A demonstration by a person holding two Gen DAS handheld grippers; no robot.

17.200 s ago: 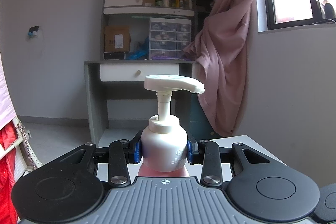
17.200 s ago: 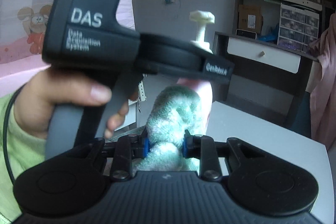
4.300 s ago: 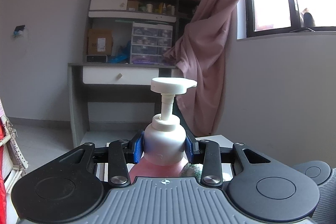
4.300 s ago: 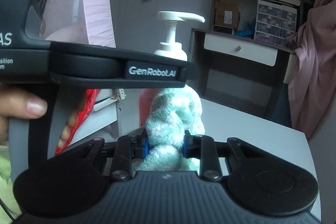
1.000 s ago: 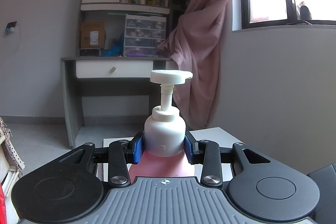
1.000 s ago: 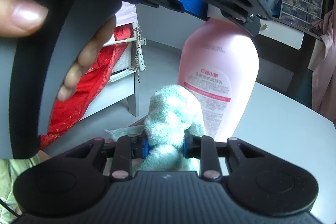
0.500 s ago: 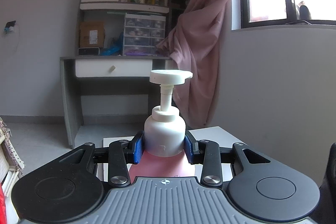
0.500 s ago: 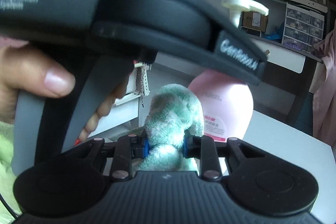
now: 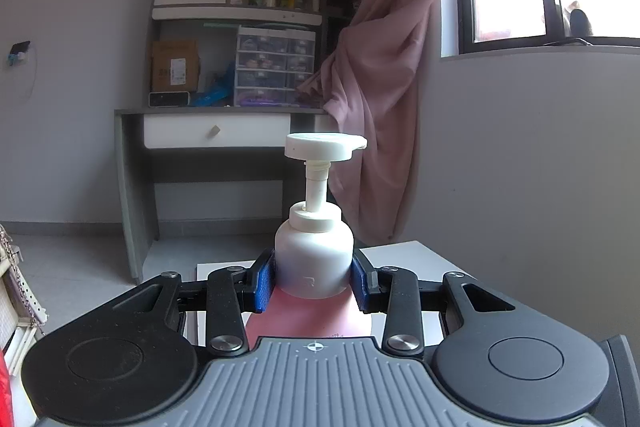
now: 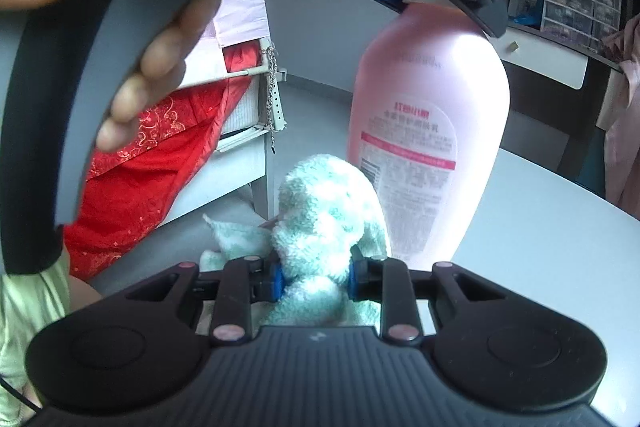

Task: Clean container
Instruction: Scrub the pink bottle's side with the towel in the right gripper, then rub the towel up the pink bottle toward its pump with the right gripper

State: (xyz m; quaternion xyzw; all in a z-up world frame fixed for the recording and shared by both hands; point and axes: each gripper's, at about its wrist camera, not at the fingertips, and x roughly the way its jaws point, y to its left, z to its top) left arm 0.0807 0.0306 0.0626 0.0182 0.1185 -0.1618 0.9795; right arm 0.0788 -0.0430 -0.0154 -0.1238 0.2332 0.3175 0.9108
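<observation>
Midway through the wipe-down, by the look of it. Pink bottle (image 10: 428, 107) upright over the near end of the white table (image 10: 540, 211), base hidden behind the cloth, so hard to say whether standing or lifted clear. Left gripper (image 9: 314, 277) clamped tight on the white shoulder just under the pump (image 9: 324, 147), blue pads pressed against both sides. Right gripper (image 10: 315, 277) squeezed shut on a bunched pale-green cloth (image 10: 326, 215), cloth low against the label side, possibly touching, though the fisheye blurs that edge. No dirt or wet streaks visible to mark cleaned patches. Lower front in hand now; far side, shoulder and pump likely left to rub.
</observation>
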